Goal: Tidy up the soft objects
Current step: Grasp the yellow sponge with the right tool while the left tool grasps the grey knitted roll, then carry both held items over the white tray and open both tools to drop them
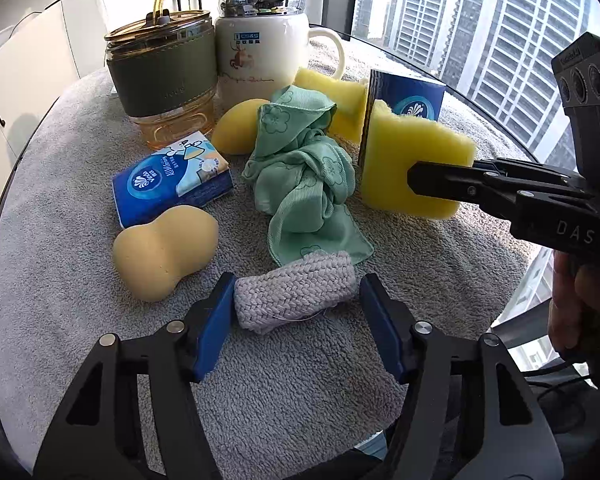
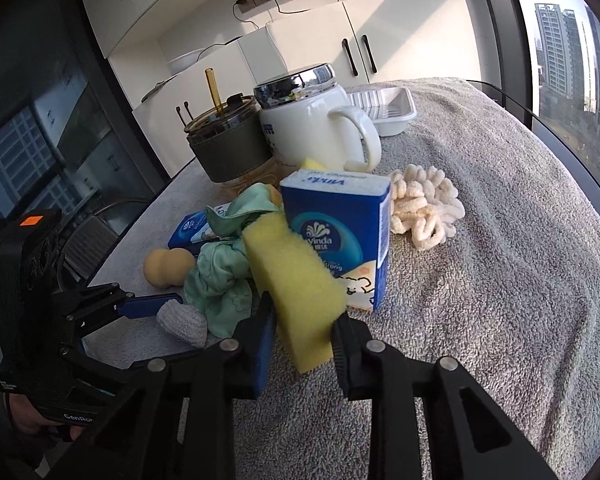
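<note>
Topping the lidded white mug [image 2: 312, 128], chrome.

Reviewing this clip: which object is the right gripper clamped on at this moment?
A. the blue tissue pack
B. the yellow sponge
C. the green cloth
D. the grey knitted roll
B: the right gripper has its fingers pressed against both sides of the yellow sponge, while the grey knitted roll lies between the left gripper's fingers, which are not yet clamped on it.
</note>
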A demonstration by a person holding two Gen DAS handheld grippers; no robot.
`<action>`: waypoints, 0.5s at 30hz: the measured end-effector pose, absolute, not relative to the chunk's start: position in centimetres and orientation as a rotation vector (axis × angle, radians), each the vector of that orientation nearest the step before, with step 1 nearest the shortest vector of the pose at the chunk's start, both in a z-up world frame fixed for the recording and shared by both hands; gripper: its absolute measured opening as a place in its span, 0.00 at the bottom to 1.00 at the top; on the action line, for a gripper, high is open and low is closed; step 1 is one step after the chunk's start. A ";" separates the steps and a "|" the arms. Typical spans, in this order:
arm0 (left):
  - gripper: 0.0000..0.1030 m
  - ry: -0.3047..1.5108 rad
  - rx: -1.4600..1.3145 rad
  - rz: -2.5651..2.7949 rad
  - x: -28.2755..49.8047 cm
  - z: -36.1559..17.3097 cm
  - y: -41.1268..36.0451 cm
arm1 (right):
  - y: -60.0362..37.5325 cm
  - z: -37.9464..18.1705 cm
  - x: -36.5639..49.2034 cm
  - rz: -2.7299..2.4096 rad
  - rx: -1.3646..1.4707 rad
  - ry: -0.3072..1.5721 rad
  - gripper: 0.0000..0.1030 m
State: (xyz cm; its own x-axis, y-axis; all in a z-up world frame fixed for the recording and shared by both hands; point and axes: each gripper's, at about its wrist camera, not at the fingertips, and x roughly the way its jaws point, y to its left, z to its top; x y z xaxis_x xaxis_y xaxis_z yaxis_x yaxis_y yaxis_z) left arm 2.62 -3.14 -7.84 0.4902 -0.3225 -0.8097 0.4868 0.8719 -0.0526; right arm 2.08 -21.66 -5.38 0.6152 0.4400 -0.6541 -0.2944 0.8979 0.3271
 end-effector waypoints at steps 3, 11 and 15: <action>0.54 0.935 0.147 -0.498 3.1 -7.8 -2.3 | -21.8 -5.4 2.0 0.424 0.196 0.804 0.27; 0.50 0.879 0.086 -0.486 1.9 -6.2 -1.0 | -21.6 -5.0 1.6 0.421 0.183 0.794 0.27; 0.50 0.874 0.072 -0.489 1.9 -5.9 -0.6 | -21.1 -4.7 1.2 0.431 0.166 0.788 0.27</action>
